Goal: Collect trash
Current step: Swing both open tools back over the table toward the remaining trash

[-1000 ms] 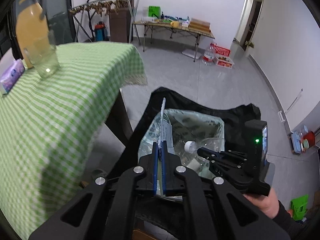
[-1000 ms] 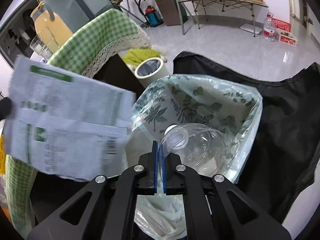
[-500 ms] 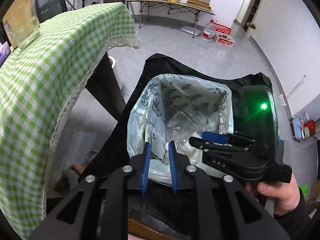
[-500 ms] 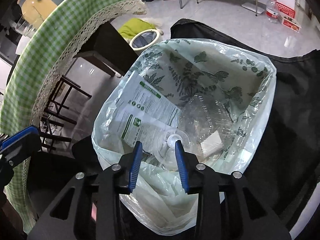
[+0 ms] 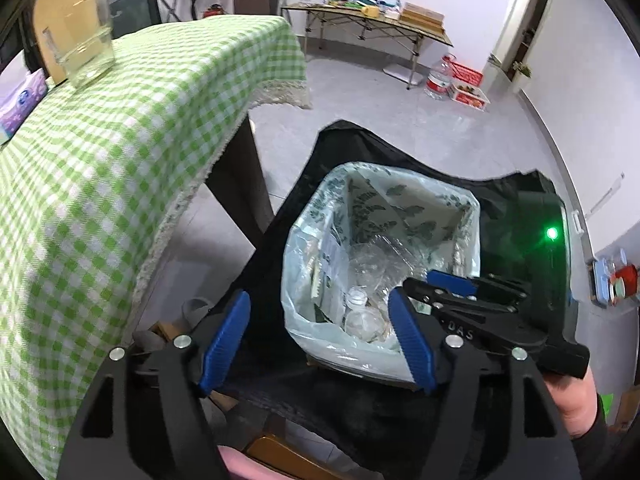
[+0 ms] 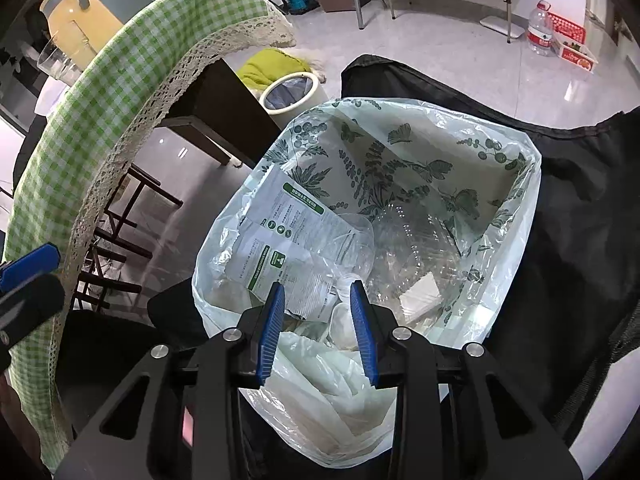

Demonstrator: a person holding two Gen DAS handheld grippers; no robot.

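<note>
Both pieces of trash now lie inside the leaf-printed bin liner (image 6: 452, 148), which hangs open in a black frame: one clear plastic bottle (image 6: 404, 240), crushed-looking and empty, toward 3 o'clock of the bag's middle, and one printed paper sheet (image 6: 288, 240) leaning against the bag's wall at 9 o'clock. The bottle looks light, thin-walled and slick, so it would dent and slide under a squeeze; its stiff neck, near the cap end, is the safest place to take it. The sheet is limp and light, best pinched by a free edge. The liner itself is thin, soft film that would tear or drag if caught. The left claw (image 5: 320, 340) has just been opening and stands wide and released above the bag's near rim, nothing between its blue pads. The right claw (image 6: 318, 320) has also parted and is released, partly spread over the bag's mouth, gripping nothing. On the green-checked worktop (image 5: 120, 152) at 10 o'clock stand one glass tumbler (image 5: 80, 52), one yellow jug (image 6: 76, 28) and one tissue pack (image 5: 20, 104); no further trash shows there.
</note>
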